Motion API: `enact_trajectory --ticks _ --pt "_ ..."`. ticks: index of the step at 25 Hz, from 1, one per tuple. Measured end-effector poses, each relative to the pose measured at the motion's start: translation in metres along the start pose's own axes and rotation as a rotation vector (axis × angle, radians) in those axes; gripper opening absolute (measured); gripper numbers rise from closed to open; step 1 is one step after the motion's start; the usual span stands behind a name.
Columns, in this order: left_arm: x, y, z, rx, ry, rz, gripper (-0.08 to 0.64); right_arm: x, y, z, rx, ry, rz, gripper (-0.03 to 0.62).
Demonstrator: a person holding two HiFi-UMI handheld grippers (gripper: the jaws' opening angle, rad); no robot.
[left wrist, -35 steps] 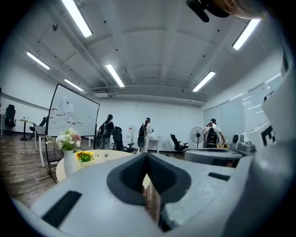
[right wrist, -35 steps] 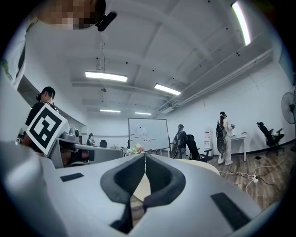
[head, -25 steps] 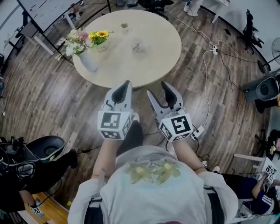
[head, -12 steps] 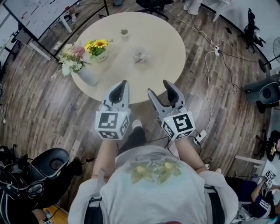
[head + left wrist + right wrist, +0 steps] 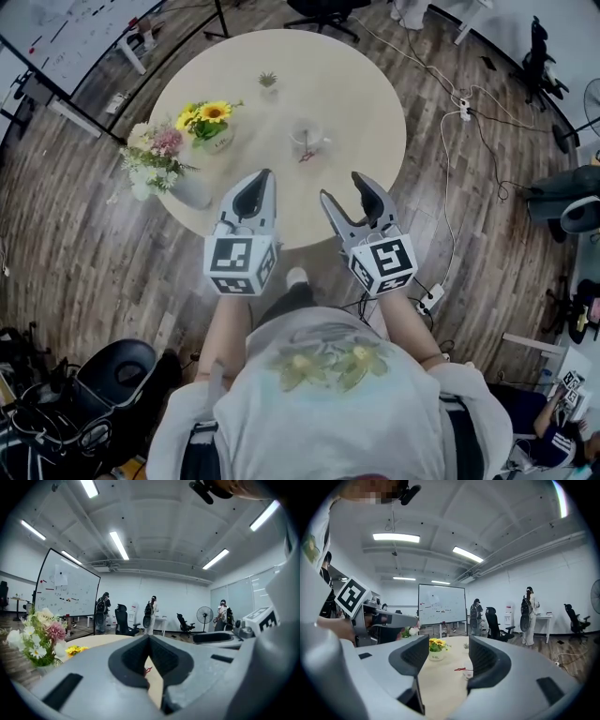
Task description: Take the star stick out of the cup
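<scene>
A clear cup (image 5: 307, 134) stands near the middle of the round beige table (image 5: 366, 94), with the red star stick (image 5: 304, 155) leaning out of it toward me. Both grippers hover over the table's near edge, well short of the cup. My left gripper (image 5: 255, 187) is shut and empty; past its pads the red stick (image 5: 147, 670) shows. My right gripper (image 5: 343, 190) is open, its jaws having just widened a little, with nothing between them. In its view the cup (image 5: 468, 673) and stick (image 5: 460, 669) lie ahead on the tabletop.
A white vase of mixed flowers (image 5: 157, 161) stands at the table's left edge, with a sunflower pot (image 5: 210, 120) beside it and a tiny plant (image 5: 267, 82) farther back. Cables and a power strip (image 5: 428, 292) lie on the wood floor. Office chairs, a whiteboard and people stand beyond.
Both grippers have moved forward from over the floor to over the table's near edge, closer to the cup. The right jaws stand slightly wider.
</scene>
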State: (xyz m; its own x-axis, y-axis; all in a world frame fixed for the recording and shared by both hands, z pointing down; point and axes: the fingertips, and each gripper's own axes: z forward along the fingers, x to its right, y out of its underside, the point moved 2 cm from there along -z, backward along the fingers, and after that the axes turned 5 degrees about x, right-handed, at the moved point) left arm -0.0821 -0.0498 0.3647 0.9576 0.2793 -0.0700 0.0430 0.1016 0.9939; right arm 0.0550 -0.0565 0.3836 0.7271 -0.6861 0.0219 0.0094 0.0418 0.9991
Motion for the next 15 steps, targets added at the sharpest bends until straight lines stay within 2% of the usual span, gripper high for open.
enact_trajectory --ticks 6,15 --pt "-0.022 0.002 0.015 -0.007 -0.003 -0.018 0.002 0.008 0.016 0.024 -0.062 -0.01 -0.011 0.258" --pt "-0.033 0.015 0.031 -0.043 0.017 -0.031 0.002 0.013 0.039 0.042 -0.126 -0.077 -0.06 0.258"
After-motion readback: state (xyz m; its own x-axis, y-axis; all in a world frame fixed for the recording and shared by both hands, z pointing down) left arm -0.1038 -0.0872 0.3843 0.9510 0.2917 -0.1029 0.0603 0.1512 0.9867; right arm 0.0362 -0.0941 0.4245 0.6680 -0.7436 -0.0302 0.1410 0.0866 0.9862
